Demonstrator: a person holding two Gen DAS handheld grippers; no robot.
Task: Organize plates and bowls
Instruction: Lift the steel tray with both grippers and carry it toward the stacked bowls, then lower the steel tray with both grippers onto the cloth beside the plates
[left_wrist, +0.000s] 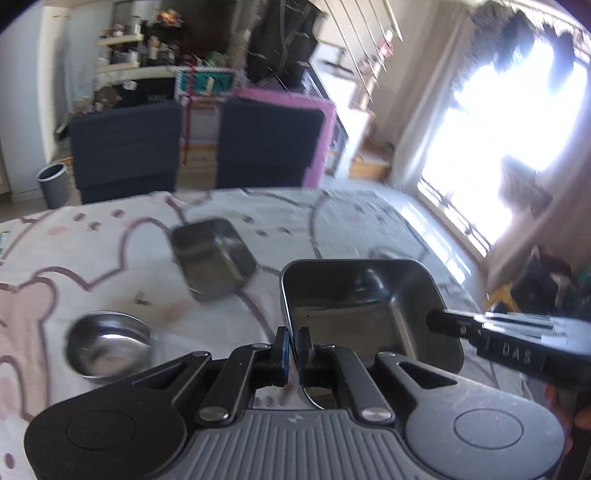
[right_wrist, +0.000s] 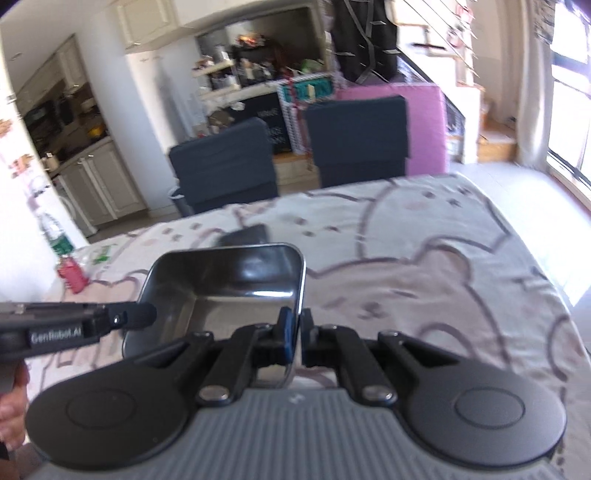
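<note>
A square steel dish (left_wrist: 354, 295) hangs above the patterned tablecloth (left_wrist: 332, 218), carried by both grippers. My left gripper (left_wrist: 293, 339) is shut on its left rim. My right gripper (right_wrist: 298, 328) is shut on its right rim (right_wrist: 301, 280). Each wrist view shows the other gripper reaching in from the side: the right gripper (left_wrist: 436, 321) and the left gripper (right_wrist: 147, 314). A second square steel dish (left_wrist: 212, 258) lies on the cloth further back. Near the front left sits a round steel bowl (left_wrist: 109, 349).
Two dark chairs (left_wrist: 125, 147) (left_wrist: 266, 144) stand at the table's far edge, with a pink panel (left_wrist: 321, 140) behind them. A red object (right_wrist: 72, 277) and a bottle (right_wrist: 55, 236) sit at the table's left end. A grey bin (left_wrist: 53, 184) is on the floor.
</note>
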